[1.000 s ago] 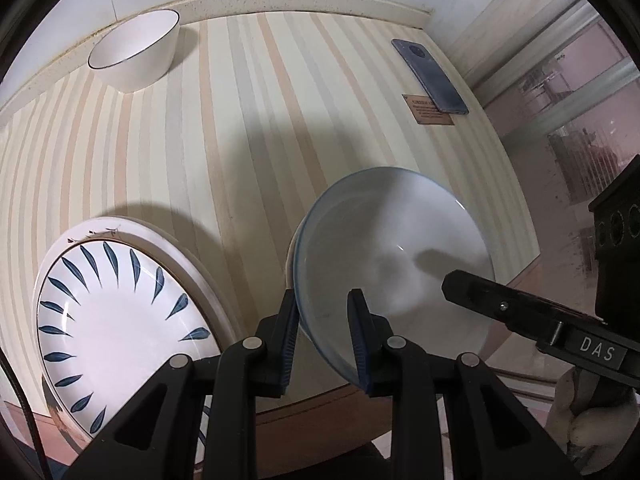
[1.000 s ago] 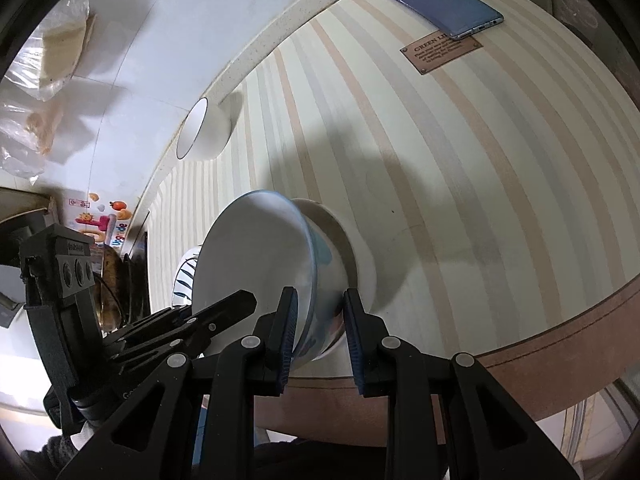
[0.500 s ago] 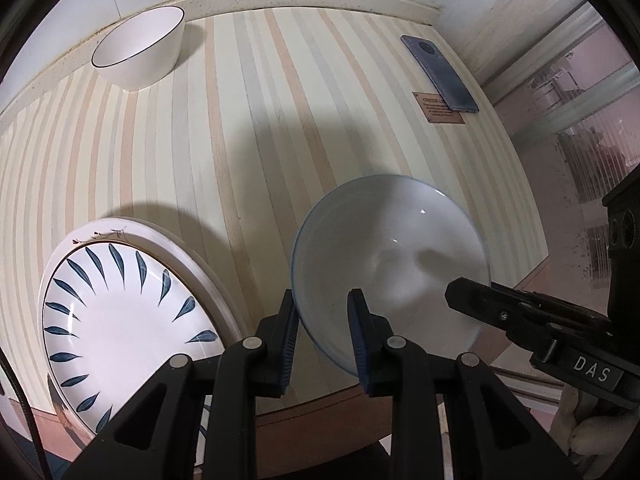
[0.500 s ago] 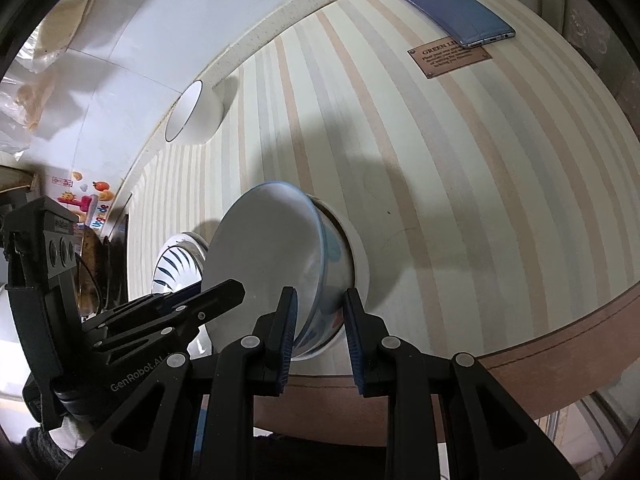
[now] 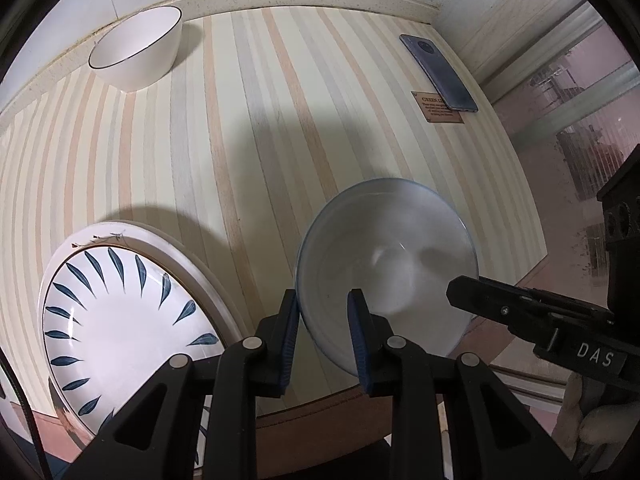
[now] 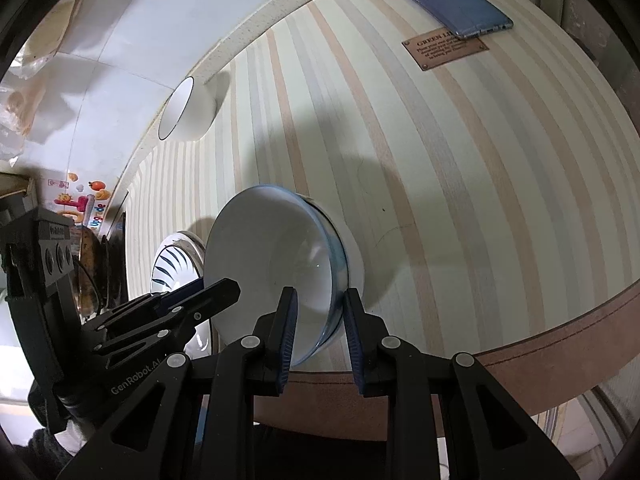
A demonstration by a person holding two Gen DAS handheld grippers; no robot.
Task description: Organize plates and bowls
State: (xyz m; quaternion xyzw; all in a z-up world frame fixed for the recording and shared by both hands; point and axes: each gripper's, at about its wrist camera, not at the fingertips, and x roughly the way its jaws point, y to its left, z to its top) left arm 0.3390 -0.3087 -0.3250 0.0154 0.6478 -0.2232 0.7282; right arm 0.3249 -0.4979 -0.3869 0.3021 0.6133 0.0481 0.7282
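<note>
Change since a second ago: the pale blue-rimmed glazed bowl [image 5: 386, 264] sits lower and flatter in the left wrist view, with more of its inside showing; both tongs keep their hold on it.
Surface: a cream tabletop with tan and grey stripes [image 5: 240, 128] carries everything.
Large plate: a white round ceramic plate with dark blue leaf marks [image 5: 120, 316] lies flat at the near left edge, apart from the bowl.
Held bowl: near the front edge of the surface, tilted, with what looks like a white dish [image 6: 354, 264] right beneath it.
White bowl: a plain white deep bowl with a thin dark rim [image 5: 136, 54] stands well apart at the far edge by the wall.
Left tongs [image 5: 322, 334]: narrow, pinching the bowl's near-left rim.
Right tongs [image 6: 318, 330]: narrow, clamped on the opposite rim.
Small items: a blue-grey phone [image 5: 438, 74] lies partly over a brown plaque [image 5: 436, 108], far right.
Step in hand, as I judge it: seating the bowl; level both sides together and release only once the base rests flat.
Hard to tell: whether the bowl's base touches what lies under it; the thing beneath is mostly hidden; the large plate is cut off at the bottom of the picture.
</note>
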